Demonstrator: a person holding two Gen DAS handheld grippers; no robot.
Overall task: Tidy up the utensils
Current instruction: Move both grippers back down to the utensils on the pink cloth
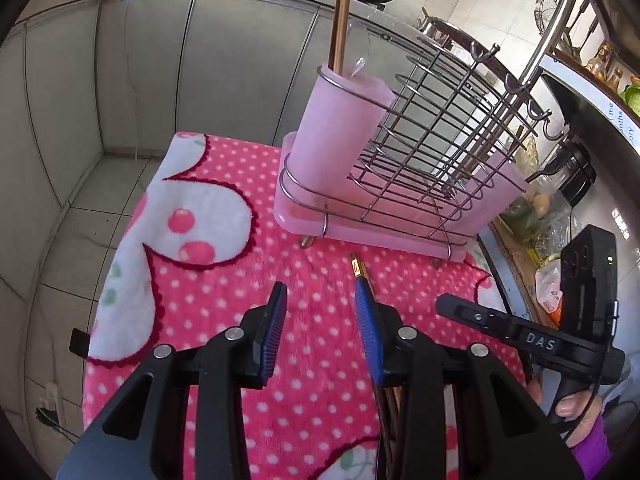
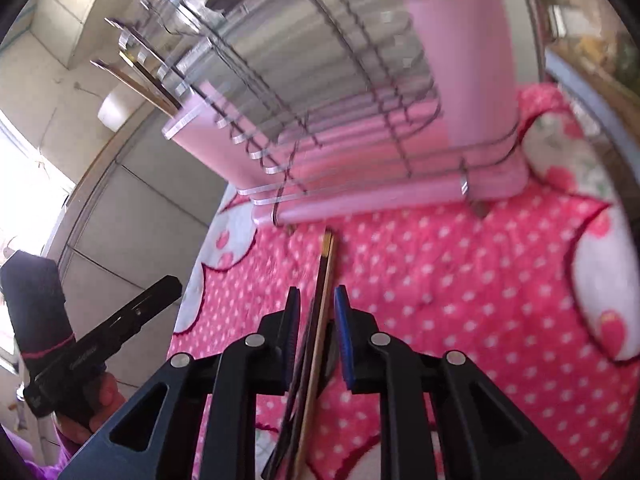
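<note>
A pink utensil rack point(image 1: 384, 216) with a wire basket point(image 1: 436, 128) stands on the pink dotted cloth point(image 1: 224, 280). Its pink cup point(image 1: 336, 128) holds a copper-coloured handle point(image 1: 342, 16). Dark chopsticks with gold tips point(image 1: 358, 270) lie on the cloth in front of the rack. My left gripper point(image 1: 322, 300) is open just above the cloth, its right finger beside the chopsticks. My right gripper point(image 2: 318, 300) is open, its fingers on either side of the chopsticks point(image 2: 324, 276), which point at the rack point(image 2: 360, 196). The right view is blurred.
The cloth-covered table ends at the left over a tiled floor point(image 1: 80, 216). Grey cabinets point(image 1: 160, 60) stand behind. A cluttered counter point(image 1: 540, 216) lies to the right. The other hand-held gripper shows in each view point(image 1: 520, 328) point(image 2: 100, 332).
</note>
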